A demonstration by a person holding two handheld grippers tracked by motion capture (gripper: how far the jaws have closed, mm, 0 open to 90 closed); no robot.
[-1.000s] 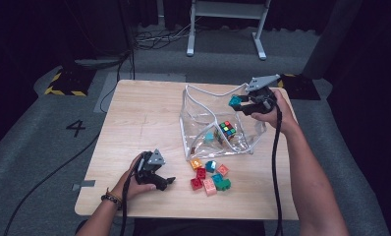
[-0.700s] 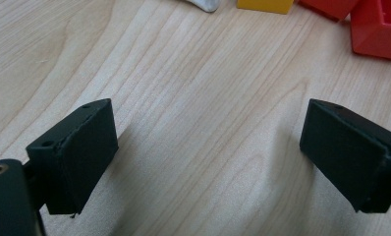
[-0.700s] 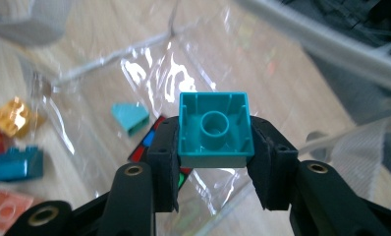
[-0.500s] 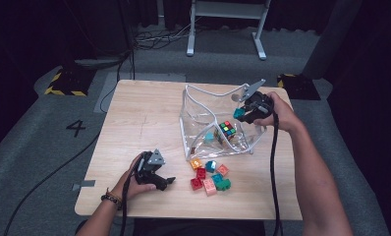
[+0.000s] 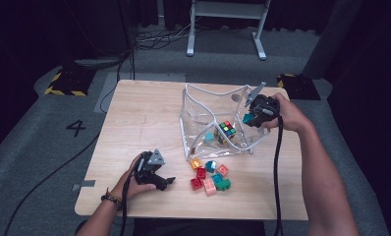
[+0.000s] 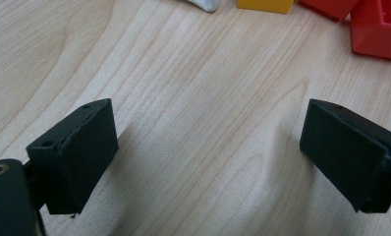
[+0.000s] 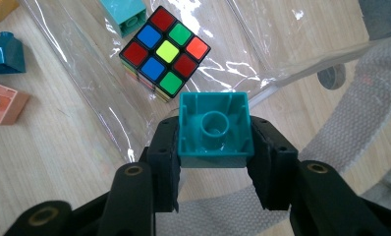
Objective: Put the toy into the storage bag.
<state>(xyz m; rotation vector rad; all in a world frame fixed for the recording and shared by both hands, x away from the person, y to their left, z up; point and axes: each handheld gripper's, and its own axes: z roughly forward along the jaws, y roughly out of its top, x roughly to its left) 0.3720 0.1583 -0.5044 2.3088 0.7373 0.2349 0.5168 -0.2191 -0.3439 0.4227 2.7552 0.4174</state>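
High view: a clear bag point(image 5: 218, 105) stands open on the counter point(image 5: 139, 118), right of centre; inside lie one puzzle cube point(image 5: 227, 130) and one teal brick point(image 5: 209, 137); near the bag, seven loose bricks point(image 5: 210, 176) sit clustered on the wood; the right hand-held gripper point(image 5: 251, 118) hovers over the bag's right edge, its jaws clamped on a second teal brick point(image 7: 214, 129); the left hand-held gripper point(image 5: 168, 183) rests near the left, jaws wide apart, holding nothing.
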